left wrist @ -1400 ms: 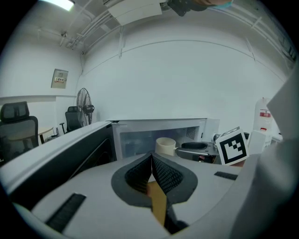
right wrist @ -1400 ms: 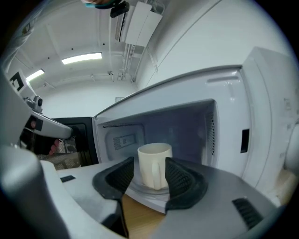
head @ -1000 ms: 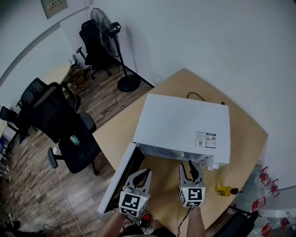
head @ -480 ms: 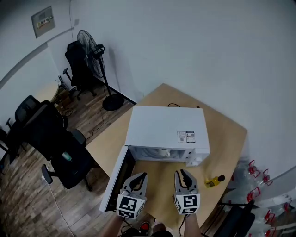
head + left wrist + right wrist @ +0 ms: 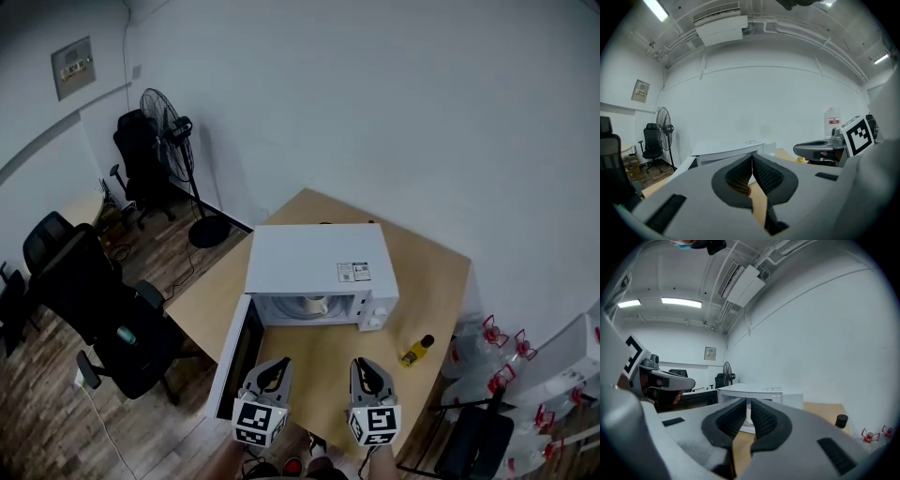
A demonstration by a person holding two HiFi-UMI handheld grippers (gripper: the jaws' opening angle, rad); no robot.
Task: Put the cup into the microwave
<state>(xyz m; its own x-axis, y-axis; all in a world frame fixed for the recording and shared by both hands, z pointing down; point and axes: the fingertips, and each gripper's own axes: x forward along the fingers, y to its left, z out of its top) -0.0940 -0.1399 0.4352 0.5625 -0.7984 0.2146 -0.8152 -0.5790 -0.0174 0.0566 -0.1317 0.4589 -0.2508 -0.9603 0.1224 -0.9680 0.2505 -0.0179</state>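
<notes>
A white microwave [image 5: 314, 267] stands on the wooden table [image 5: 427, 272], its door [image 5: 236, 354] swung open to the left. In its cavity sits a pale cup [image 5: 315, 304]. Both grippers hover over the table's near edge, well short of the microwave and apart from the cup. My left gripper [image 5: 274, 370] [image 5: 752, 157] is shut, tips touching, with nothing in it. On my right gripper [image 5: 364, 368] [image 5: 746, 401] the jaws are closing; a slim gap is left and nothing is between them. The microwave [image 5: 761, 391] shows ahead past them.
A yellow bottle with a black cap [image 5: 417, 350] lies on the table right of the microwave. A standing fan [image 5: 169, 122] and office chairs [image 5: 112, 323] stand on the floor to the left. Water jugs [image 5: 487, 345] sit at the right.
Both grippers have drawn back from the microwave toward the table's near edge. The right gripper's jaws have narrowed from wide apart to almost together. The cup now shows inside the cavity.
</notes>
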